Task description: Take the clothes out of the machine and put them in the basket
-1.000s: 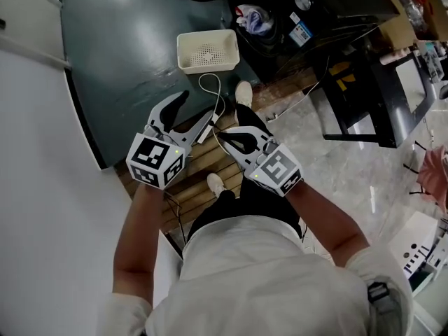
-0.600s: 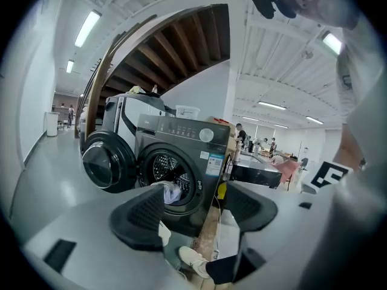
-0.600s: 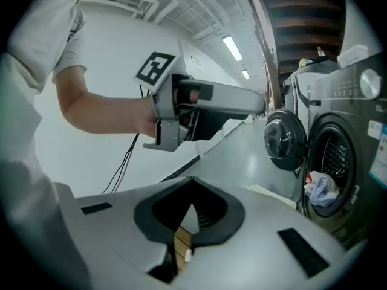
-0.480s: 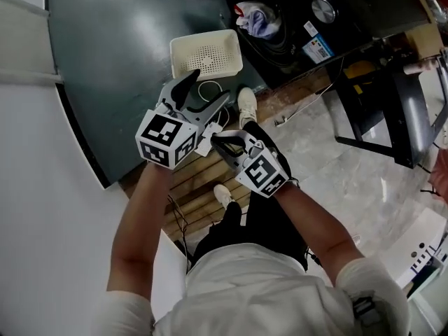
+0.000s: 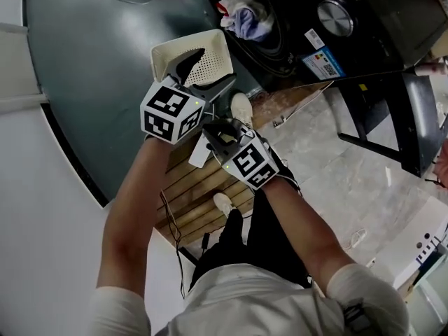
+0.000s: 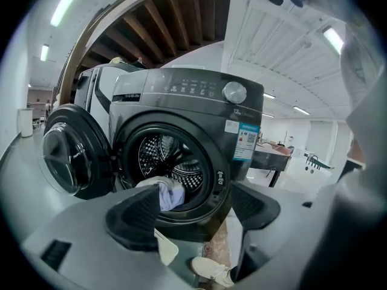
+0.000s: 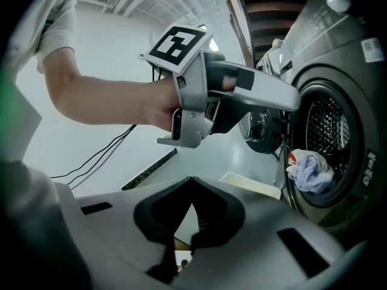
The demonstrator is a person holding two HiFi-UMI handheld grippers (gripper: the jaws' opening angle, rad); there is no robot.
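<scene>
A dark front-loading washing machine stands with its door swung open to the left. A bundle of white and lilac clothes lies at the drum's mouth. A white perforated basket sits on the floor in front of it. My left gripper hangs above the basket, pointed at the drum; its jaws have just been opening and nothing is between them. My right gripper is just behind it, shut and empty.
The person stands on a slatted wooden platform, one white shoe close to the basket. A black frame table stands to the right on the pale tiled floor. Cables run along the platform's left edge.
Both grippers have moved up the picture toward the basket and the machine. The left gripper's jaws stand wider apart than before. The right gripper's jaws stay together.
</scene>
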